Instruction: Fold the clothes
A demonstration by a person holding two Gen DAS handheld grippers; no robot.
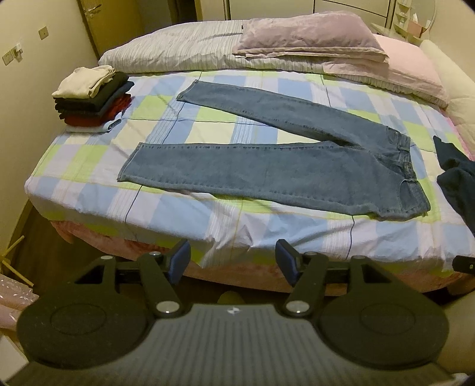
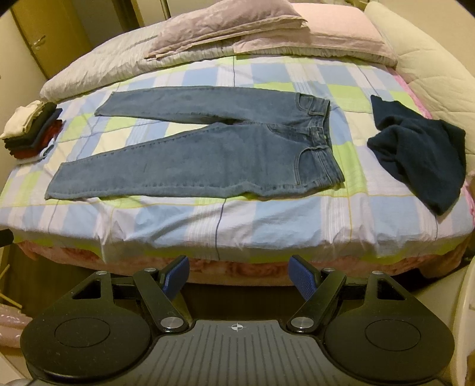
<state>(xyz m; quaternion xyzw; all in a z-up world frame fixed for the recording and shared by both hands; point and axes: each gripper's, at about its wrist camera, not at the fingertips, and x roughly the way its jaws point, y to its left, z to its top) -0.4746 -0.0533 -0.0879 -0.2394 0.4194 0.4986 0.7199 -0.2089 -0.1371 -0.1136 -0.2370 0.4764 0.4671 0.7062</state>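
A pair of blue jeans (image 1: 267, 166) (image 2: 207, 148) lies flat on the checked bedsheet (image 1: 267, 225), legs spread apart toward the left, waistband to the right. A crumpled dark navy garment (image 2: 421, 151) (image 1: 457, 181) lies to the right of the jeans. A stack of folded clothes (image 1: 92, 98) (image 2: 29, 130) sits at the bed's left edge. My left gripper (image 1: 233, 261) hangs open in front of the bed's near edge with nothing between its blue pads. My right gripper (image 2: 239, 276) is likewise open and empty, short of the bed.
Pillows (image 1: 308, 38) and a striped duvet (image 1: 178, 50) lie along the head of the bed. A padded headboard (image 2: 430, 59) stands at the right. A wall and door (image 1: 98, 23) are at the left, with floor below the bed edge.
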